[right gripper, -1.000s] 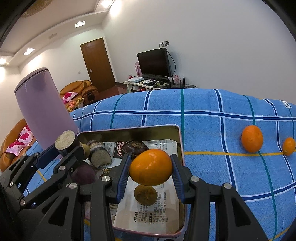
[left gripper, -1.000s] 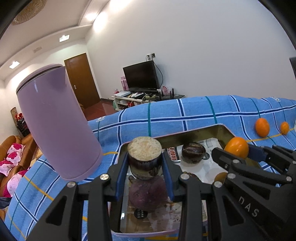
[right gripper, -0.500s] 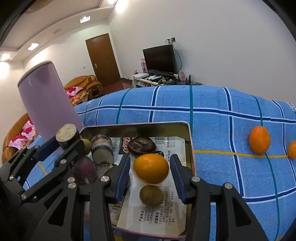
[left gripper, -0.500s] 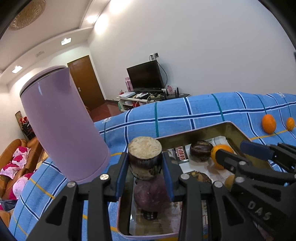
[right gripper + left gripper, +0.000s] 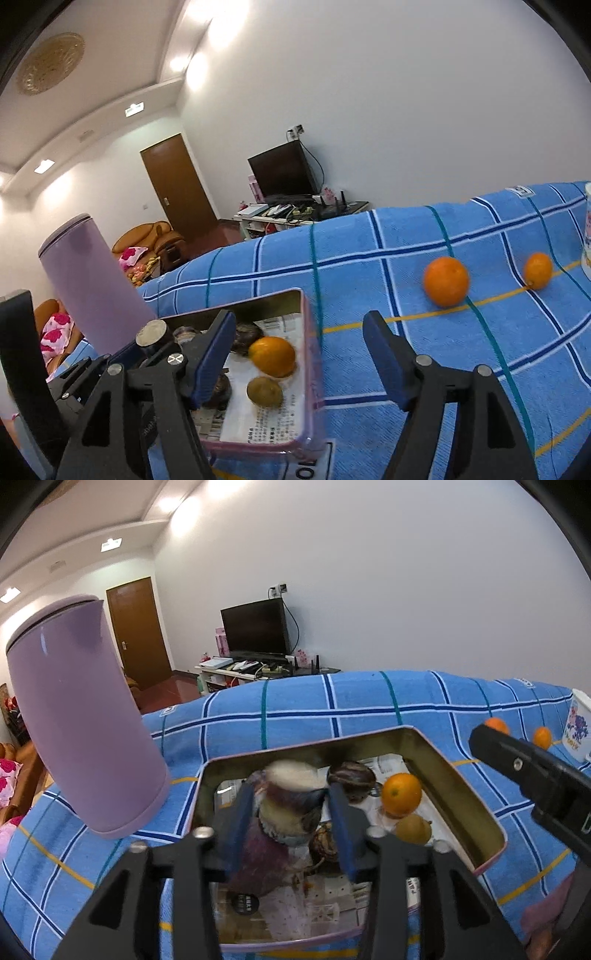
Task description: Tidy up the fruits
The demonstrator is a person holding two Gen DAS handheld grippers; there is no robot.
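I operate two hand-held grippers over a rectangular metal tray (image 5: 458,786) with a pink rim, lined with printed paper, resting on a blue checked cloth (image 5: 332,709).

Left gripper (image 5: 291,823): the jaws have just been opening. The cut purple-skinned stub with a pale flat end (image 5: 291,775) sits between the blue pads (image 5: 240,823). The frame is blurred there, and the pads appear to stand just clear of its sides, so I read the jaws as apart. The stub is over the tray's left half, above a dull purple rounded fruit (image 5: 258,856).

Right gripper (image 5: 299,354): the jaws have just been opening and now stand wide apart with nothing between them. Its tips straddle the tray's right wall in the right wrist view.

Tray contents: a round orange fruit (image 5: 272,355) lies on the paper near the right wall, with a small brownish-green fruit (image 5: 264,390) just beside it on the near side. A dark brown wrinkled fruit (image 5: 351,775) lies towards the far wall.

Outside the tray: a larger orange fruit (image 5: 446,281) and a smaller orange fruit (image 5: 538,270) rest on the cloth, well apart from the tray, to its right. A white printed cup (image 5: 578,723) stands near them. A tall lilac cylinder with a lid (image 5: 77,709) stands on the cloth just left of the tray.
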